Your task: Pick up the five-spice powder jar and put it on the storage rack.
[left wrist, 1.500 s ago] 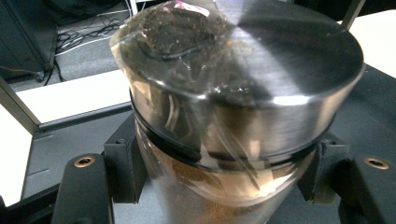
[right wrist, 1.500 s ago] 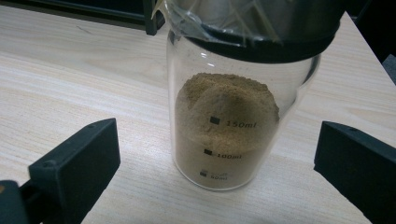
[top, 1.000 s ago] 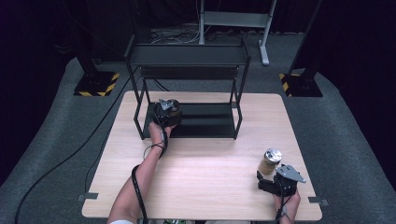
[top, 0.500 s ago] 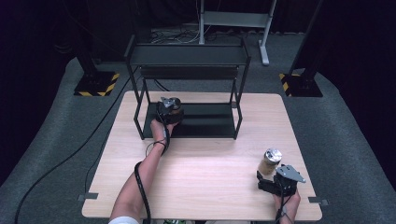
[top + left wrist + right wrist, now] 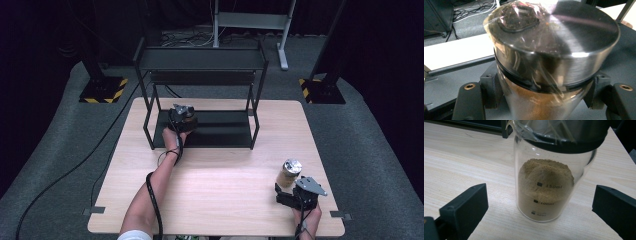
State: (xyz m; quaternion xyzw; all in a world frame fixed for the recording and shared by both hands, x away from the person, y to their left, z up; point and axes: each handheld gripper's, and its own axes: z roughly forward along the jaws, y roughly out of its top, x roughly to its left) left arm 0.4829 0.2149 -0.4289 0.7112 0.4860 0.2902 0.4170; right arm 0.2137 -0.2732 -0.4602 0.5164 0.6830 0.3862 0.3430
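Black left gripper (image 5: 183, 118): jaws clamped on a steel-lidded glass jar (image 5: 549, 57), held over the bottom shelf of the black metal rack (image 5: 200, 59). Right gripper (image 5: 541, 212): jaws apart, flanking a second jar (image 5: 549, 187) of brown powder upright on the wooden table (image 5: 220, 185), untouched.

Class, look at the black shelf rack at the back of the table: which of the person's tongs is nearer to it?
Left. The left tongs hold a jar over the black shelf rack and its bottom shelf; the right tongs sit at the table's near right corner, well apart.
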